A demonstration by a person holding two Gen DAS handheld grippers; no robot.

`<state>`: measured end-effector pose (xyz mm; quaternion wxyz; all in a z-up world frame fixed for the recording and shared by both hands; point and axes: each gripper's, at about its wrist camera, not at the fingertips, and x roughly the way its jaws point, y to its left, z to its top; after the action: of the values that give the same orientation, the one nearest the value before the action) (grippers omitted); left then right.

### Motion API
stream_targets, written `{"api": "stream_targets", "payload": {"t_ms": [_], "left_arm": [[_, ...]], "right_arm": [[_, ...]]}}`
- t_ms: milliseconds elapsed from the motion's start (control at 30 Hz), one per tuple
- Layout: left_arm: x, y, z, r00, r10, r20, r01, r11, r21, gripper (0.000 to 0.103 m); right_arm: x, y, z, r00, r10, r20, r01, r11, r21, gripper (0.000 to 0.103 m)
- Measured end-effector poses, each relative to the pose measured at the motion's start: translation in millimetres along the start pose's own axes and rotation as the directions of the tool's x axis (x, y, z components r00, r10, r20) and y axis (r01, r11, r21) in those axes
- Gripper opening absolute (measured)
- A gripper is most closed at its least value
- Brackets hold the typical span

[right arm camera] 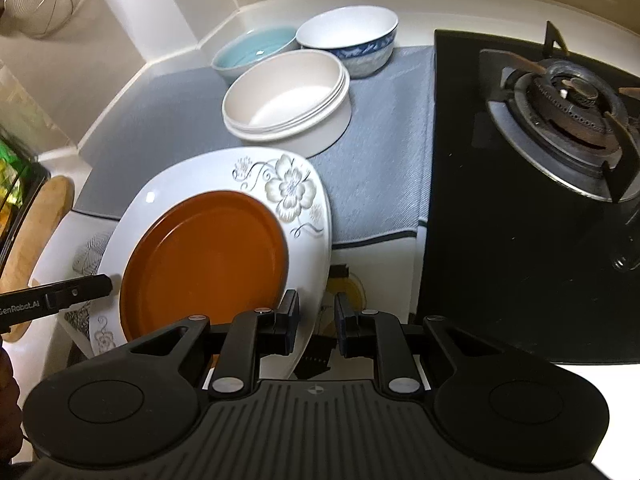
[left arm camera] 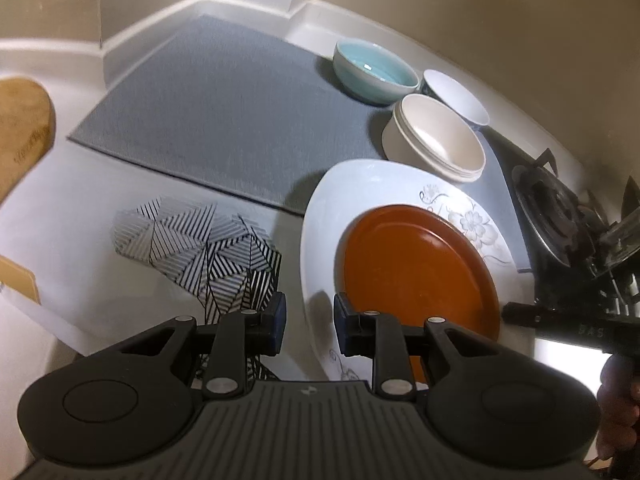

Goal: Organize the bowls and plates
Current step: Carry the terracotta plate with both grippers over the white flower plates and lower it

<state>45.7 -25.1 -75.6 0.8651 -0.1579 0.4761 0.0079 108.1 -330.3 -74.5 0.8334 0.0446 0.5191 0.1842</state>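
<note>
A brown round plate [left arm camera: 416,264] lies on a large white floral plate [left arm camera: 332,200], which is tilted off the counter between both grippers. My left gripper [left arm camera: 309,322] is open with the white plate's left rim between its fingers. My right gripper [right arm camera: 317,322] is open with the white plate's [right arm camera: 308,256] right rim between its fingers, next to the brown plate [right arm camera: 204,260]. Three bowls stand on the grey mat [left arm camera: 224,112] behind: a cream bowl [left arm camera: 436,140], a light blue bowl [left arm camera: 372,70] and a white-and-blue bowl [right arm camera: 352,36].
A black gas stove [right arm camera: 532,200] with a burner [right arm camera: 568,100] lies to the right. A striped black-and-white trivet [left arm camera: 200,244] sits on the counter to the left. A wooden board [left arm camera: 20,128] stands at the far left. White walls close the back corner.
</note>
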Motion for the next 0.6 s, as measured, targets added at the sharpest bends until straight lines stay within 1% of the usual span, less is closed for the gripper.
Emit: {"api": "stream_targets", "payload": {"t_ms": [33, 133, 233, 400, 600], "left_arm": [[1, 1, 0, 1.000, -0.009, -0.008, 0.009, 1.000, -0.005, 0.027], [5, 2, -1, 0.999, -0.041, -0.025, 0.041, 0.999, -0.002, 0.019], [6, 1, 0, 0.998, -0.048, -0.030, 0.049, 0.999, 0.024, 0.018], [6, 9, 2, 0.996, -0.083, -0.034, 0.085, 0.996, 0.030, 0.017], [5, 21, 9, 0.996, -0.083, -0.025, 0.084, 0.995, 0.048, 0.017]], "right_arm": [[1, 1, 0, 1.000, 0.004, -0.004, -0.004, 1.000, -0.001, 0.021], [2, 1, -1, 1.000, 0.018, -0.016, -0.018, 1.000, 0.004, 0.021], [3, 2, -1, 1.000, 0.024, -0.017, -0.024, 1.000, 0.001, 0.021], [2, 4, -5, 1.000, 0.016, 0.007, -0.016, 1.000, -0.020, 0.020], [5, 18, -6, 1.000, 0.010, 0.014, -0.008, 0.997, -0.076, 0.020]]}}
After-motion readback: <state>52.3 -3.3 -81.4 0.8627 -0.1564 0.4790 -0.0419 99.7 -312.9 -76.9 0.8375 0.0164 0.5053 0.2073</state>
